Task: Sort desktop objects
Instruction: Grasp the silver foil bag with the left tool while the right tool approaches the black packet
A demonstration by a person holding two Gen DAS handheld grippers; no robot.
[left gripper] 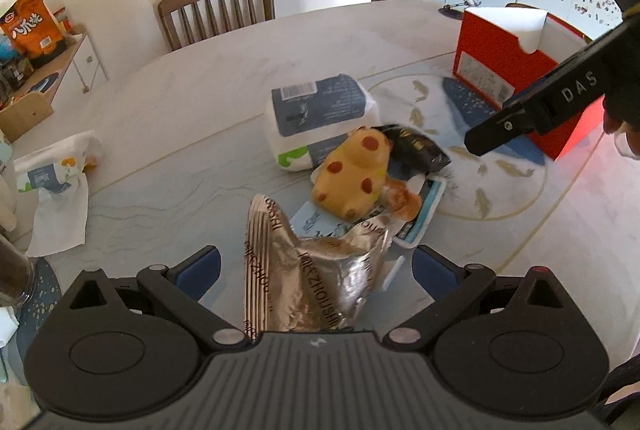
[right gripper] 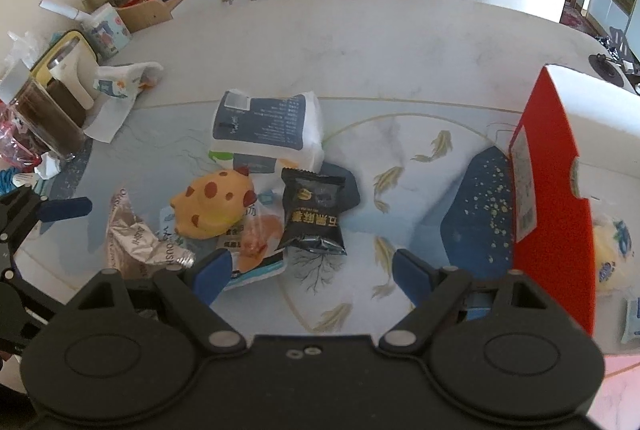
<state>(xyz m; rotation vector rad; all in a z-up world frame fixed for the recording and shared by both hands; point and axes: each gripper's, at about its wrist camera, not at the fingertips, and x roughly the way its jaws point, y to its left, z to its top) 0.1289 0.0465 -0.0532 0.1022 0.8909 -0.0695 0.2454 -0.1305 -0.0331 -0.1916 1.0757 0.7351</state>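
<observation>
The silver foil bag [left gripper: 320,270] is crumpled, and its bottom end is hidden behind the body of the left claw [left gripper: 316,268]. The bag sits between the two blue fingers, which are wide apart and not touching it. The print on the bag is too bent to read.

A yellow toy with red spots [right gripper: 214,208] lies on top of a flat white and blue packet [right gripper: 256,270], so most of that packet is covered. A small orange thing in clear wrap [right gripper: 260,234] beside the toy is blurry. A black snack pack [right gripper: 314,216] lies just right of the toy, with gold letters on it. Behind them is a big white and blue soft pack [right gripper: 266,130].

The right claw [right gripper: 312,272] is open too, with nothing in it, over the counter [right gripper: 360,42] near the black pack. The red box [right gripper: 552,190] stands on the right side of the counter and is cut off at the edge. Inside it, a yellow thing [right gripper: 610,250] shows only partly.

All of the pile sits in the middle of the counter.
</observation>
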